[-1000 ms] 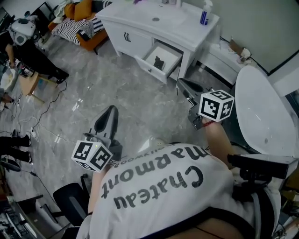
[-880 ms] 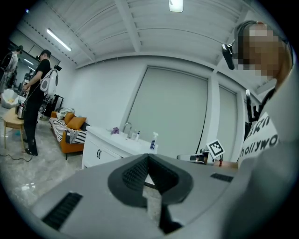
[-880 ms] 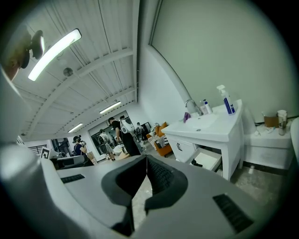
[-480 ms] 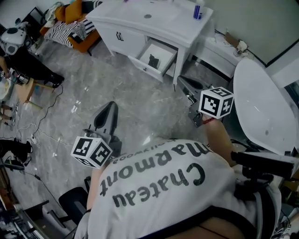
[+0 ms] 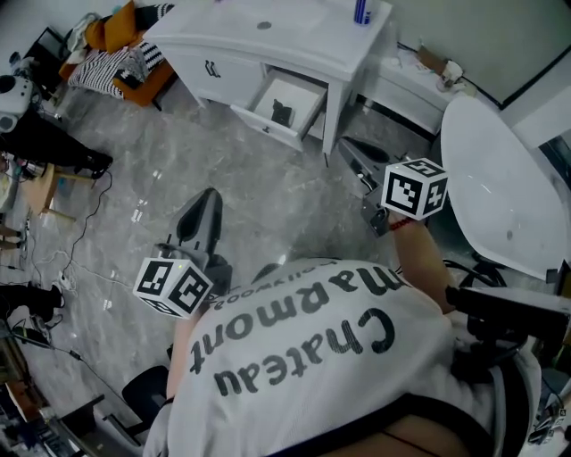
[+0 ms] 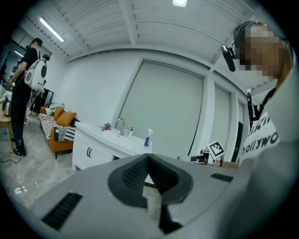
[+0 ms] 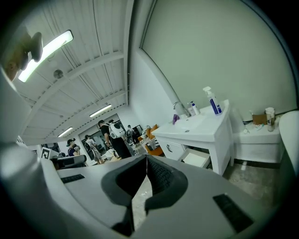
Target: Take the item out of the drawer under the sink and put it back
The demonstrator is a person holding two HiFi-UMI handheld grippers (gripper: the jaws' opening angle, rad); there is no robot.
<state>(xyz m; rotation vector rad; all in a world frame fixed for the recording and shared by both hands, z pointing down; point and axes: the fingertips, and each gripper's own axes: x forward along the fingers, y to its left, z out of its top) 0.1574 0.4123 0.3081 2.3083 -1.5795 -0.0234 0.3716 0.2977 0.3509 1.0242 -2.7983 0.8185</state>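
Drawer (image 5: 300, 92) stands open under the sink (image 5: 266, 24).
Left gripper (image 5: 202, 207) and right gripper (image 5: 355, 153) clenched, empty; dark item (image 5: 282, 113) lies inside.

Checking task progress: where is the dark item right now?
In the head view, the small dark item lies inside the open drawer of the white sink cabinet, top centre, down-left of the blue spray bottle.

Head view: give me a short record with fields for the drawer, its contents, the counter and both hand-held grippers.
drawer: open, under the counter
contents: one dark item
counter: blue bottle on it
left hand-held gripper: shut, empty, short of the drawer
right hand-held gripper: shut, empty, short of the drawer
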